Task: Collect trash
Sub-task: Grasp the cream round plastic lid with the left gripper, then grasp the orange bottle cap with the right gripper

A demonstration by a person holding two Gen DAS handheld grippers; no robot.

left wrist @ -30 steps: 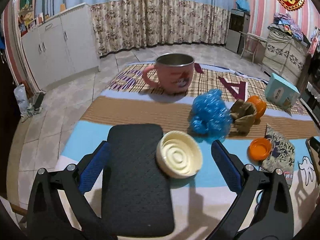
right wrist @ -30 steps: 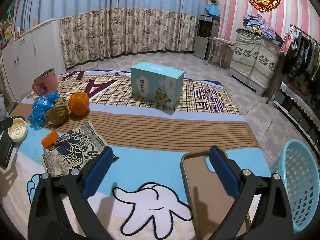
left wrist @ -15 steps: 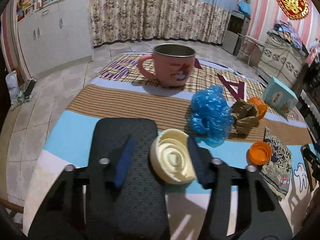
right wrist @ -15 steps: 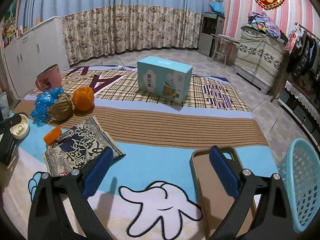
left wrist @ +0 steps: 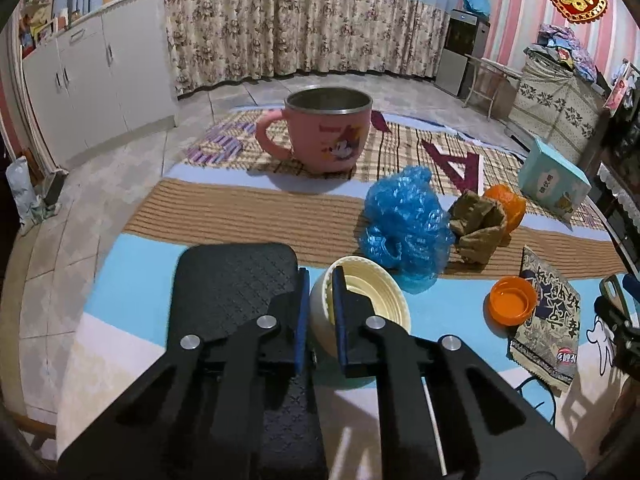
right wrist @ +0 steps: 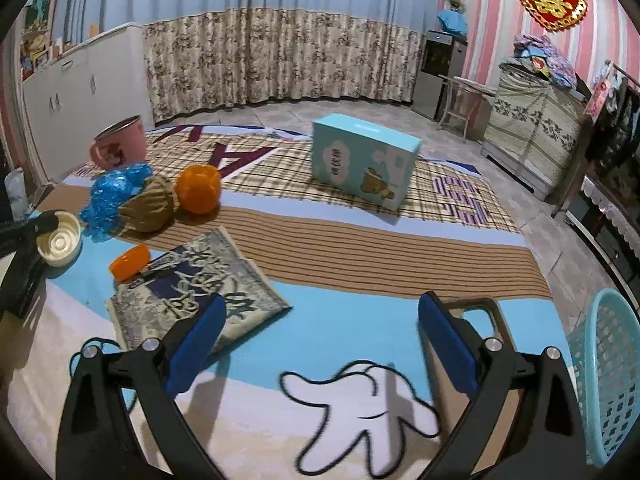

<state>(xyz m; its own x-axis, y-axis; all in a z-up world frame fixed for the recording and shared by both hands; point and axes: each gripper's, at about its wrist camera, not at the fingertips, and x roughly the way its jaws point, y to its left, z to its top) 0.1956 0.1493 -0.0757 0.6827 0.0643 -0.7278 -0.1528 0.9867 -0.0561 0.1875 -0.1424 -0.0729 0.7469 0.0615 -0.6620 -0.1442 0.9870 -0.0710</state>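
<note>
Left gripper [left wrist: 320, 312] snaps from wide apart onto the round cream plastic lid's [left wrist: 360, 300] rim, right gripper [right wrist: 320, 344] gaping empty, light-blue mesh basket [right wrist: 608, 380] awaiting everything

A cream ribbed plastic lid [left wrist: 362, 300] with a matt finish. A black case [left wrist: 236, 280] with diamond-textured, rubbery skin. A crinkled glossy blue plastic bag [left wrist: 404, 224]. A pink mug [left wrist: 326, 136] with a dull metal lining. A woven printed mat [left wrist: 248, 216]. A turquoise plastic lattice basket [right wrist: 604, 384].
</note>
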